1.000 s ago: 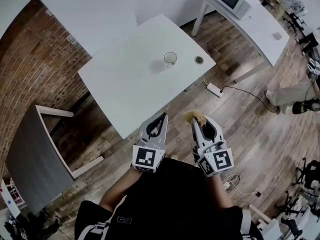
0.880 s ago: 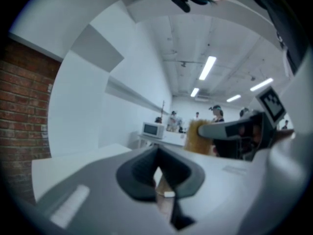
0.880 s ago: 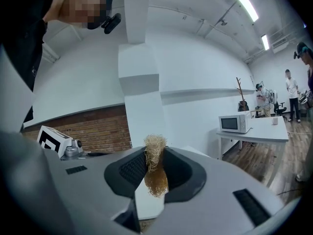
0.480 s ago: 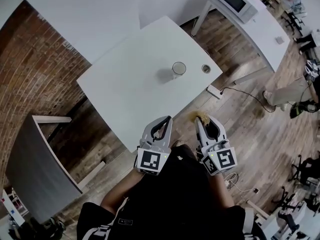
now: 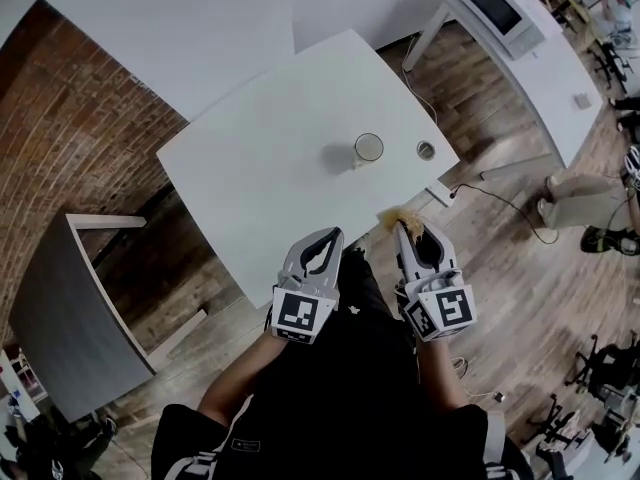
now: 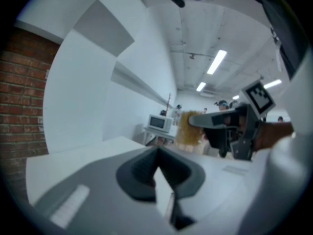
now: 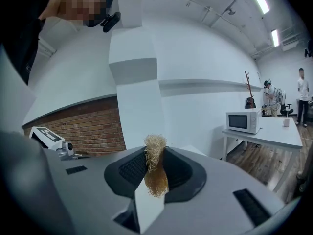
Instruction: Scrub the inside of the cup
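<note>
A clear glass cup [image 5: 368, 148] stands upright near the right corner of the white table [image 5: 260, 158]. My right gripper [image 5: 402, 227] is shut on a tan fibre scrubber [image 7: 155, 171], whose tuft [image 5: 396, 216] pokes out past the jaws, just off the table's near edge. My left gripper [image 5: 330, 236] is shut with nothing in it, side by side with the right one in front of the person's body. Both hang well short of the cup. In the left gripper view the right gripper [image 6: 195, 124] shows with the scrubber [image 6: 188, 128].
A small round dark-rimmed thing [image 5: 426, 150] lies right of the cup. A second white table with a microwave [image 5: 497, 3] stands at the upper right. A brick wall [image 5: 70, 138] and a grey panel [image 5: 60, 318] are left. A cable and power strip [image 5: 445, 193] lie on the wooden floor.
The view has shifted so the table and cup sit lower and closer to the grippers. Both grippers have stayed shut, and the right one has kept the scrubber.
</note>
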A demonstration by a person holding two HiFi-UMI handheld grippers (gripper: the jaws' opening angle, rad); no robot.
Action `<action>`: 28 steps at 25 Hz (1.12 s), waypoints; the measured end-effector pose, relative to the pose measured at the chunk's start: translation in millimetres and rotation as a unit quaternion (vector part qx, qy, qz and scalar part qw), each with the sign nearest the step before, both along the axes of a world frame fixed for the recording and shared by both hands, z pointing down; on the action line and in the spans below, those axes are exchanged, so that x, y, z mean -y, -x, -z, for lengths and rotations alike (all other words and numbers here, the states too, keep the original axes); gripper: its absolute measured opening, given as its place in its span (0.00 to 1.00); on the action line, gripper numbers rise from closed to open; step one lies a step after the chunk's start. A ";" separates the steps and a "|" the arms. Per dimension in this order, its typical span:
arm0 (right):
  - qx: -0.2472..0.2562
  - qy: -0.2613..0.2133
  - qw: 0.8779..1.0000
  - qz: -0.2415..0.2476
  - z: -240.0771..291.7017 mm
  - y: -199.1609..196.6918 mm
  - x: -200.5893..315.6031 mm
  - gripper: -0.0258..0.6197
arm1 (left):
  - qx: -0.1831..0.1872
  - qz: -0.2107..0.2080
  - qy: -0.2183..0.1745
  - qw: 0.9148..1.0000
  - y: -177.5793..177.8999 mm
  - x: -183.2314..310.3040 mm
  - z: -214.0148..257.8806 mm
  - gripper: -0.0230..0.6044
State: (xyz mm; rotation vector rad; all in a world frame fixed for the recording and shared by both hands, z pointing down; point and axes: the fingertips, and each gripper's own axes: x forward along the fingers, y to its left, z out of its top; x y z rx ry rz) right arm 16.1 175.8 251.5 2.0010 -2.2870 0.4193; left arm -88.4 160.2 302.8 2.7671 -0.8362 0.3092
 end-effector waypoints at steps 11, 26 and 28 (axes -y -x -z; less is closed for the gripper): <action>0.024 0.015 0.994 0.102 -31.0 -56.9 61.8 0.16 | 0.019 0.080 0.042 0.996 -67.2 58.5 -40.9 0.04; -0.028 0.053 0.988 0.140 -124.1 -69.9 155.3 0.16 | 0.101 0.075 0.029 0.992 -97.4 118.4 -131.4 0.04; -0.032 0.064 0.988 0.137 -138.9 -70.1 164.6 0.16 | 0.104 0.076 0.027 0.991 -99.2 126.1 -144.2 0.04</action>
